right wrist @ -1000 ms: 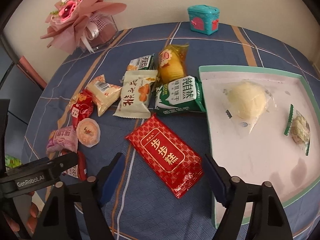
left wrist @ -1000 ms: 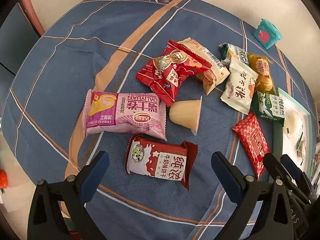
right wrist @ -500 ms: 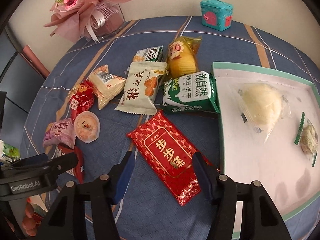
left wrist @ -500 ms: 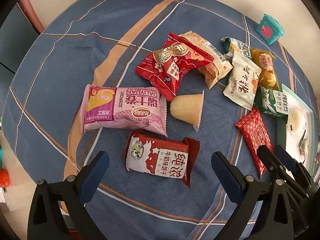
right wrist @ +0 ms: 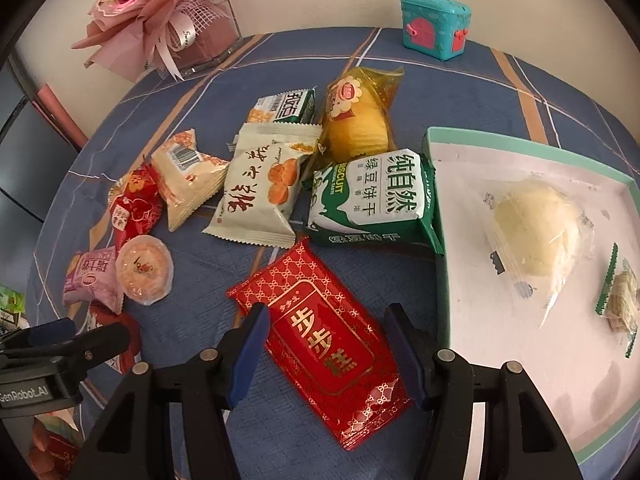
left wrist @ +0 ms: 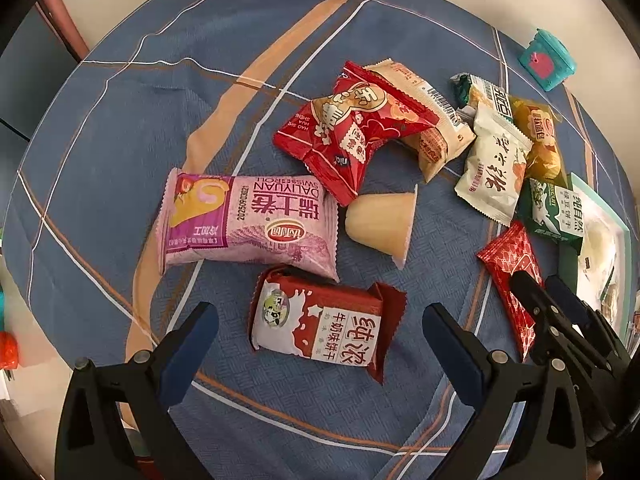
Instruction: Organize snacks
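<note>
A flat red packet with gold lettering [right wrist: 320,344] lies on the blue cloth beside the green-rimmed white tray [right wrist: 436,200]. My right gripper [right wrist: 328,312] hangs low over it, open, one finger on each side of the packet; I cannot see the pads pressing it. In the left wrist view that gripper [left wrist: 548,292] reaches onto the same packet [left wrist: 508,256]. My left gripper [left wrist: 320,310] points straight down, wide open, over a dark red milk-biscuit packet [left wrist: 320,328]. The tray holds a pale wrapped bun [right wrist: 536,232] and a small green-edged packet [right wrist: 620,300].
Loose snacks crowd the cloth: a pink Swiss-roll pack [left wrist: 248,220], a jelly cup [left wrist: 380,224], a red pouch [left wrist: 352,132], a white packet [right wrist: 260,192], a green biscuit pack [right wrist: 372,200] against the tray, a yellow cake [right wrist: 356,116]. A teal toy chest [right wrist: 436,26] and a bouquet [right wrist: 172,12] stand at the back.
My right gripper's jaws have narrowed and it has come down and closer over the flat red packet. The left gripper has hardly moved and stays wide open.
</note>
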Tool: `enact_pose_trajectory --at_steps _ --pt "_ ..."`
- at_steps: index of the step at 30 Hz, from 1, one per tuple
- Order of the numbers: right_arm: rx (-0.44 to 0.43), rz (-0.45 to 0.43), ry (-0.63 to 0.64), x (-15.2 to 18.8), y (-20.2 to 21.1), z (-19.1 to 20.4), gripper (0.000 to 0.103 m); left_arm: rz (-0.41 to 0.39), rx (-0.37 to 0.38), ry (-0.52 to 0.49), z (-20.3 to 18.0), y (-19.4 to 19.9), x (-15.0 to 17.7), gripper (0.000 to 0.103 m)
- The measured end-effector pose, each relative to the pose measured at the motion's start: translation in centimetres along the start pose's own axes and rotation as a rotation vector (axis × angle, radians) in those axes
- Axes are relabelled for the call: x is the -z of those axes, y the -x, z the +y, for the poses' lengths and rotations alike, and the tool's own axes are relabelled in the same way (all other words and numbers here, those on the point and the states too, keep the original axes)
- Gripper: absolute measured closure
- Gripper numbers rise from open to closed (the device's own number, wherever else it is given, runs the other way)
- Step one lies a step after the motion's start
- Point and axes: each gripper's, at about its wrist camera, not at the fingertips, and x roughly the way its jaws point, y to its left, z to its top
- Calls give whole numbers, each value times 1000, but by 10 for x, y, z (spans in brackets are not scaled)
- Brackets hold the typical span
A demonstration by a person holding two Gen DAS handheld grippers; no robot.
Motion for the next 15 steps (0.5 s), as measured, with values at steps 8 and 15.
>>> enact_pose_trajectory --at_steps 8,15 --pt "-48 44 -39 3 -1 -4 40 1 0 2 0 1 -2 1" --pt "-99 98 -73 13 3 -3 40 4 0 6 0 2 -1 1"
